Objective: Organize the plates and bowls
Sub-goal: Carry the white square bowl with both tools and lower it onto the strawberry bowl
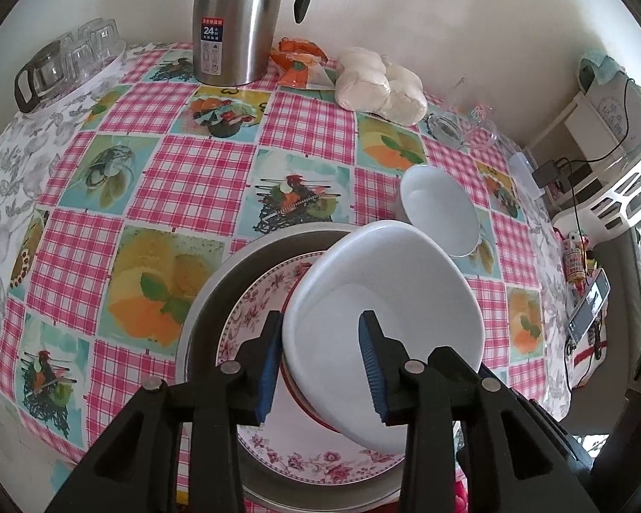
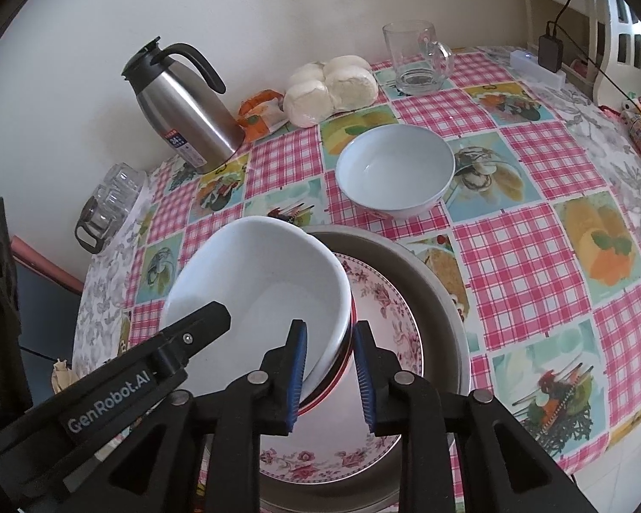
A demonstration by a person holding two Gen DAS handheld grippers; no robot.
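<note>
White round ceramic bowl [image 1: 380, 299] tilts on the floral plate [image 1: 303, 461], its rim between both released tongs, left [image 1: 320, 367] and right [image 2: 330, 374].

open counter [image 1: 107, 231] to my left, white bowl [image 2: 395, 169] blocks ahead, kettle [image 2: 179, 107], buns [image 2: 331, 87], glass mug [image 2: 414, 57] crowd the wall edge

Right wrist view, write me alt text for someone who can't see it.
A white bowl sits tilted on a floral plate inside a grey tray, its rim between the slightly parted pads of the right gripper, with the left gripper at its other side. Behind, on the checked tablecloth, stand a second bowl, a steel flask and a glass mug.
</note>
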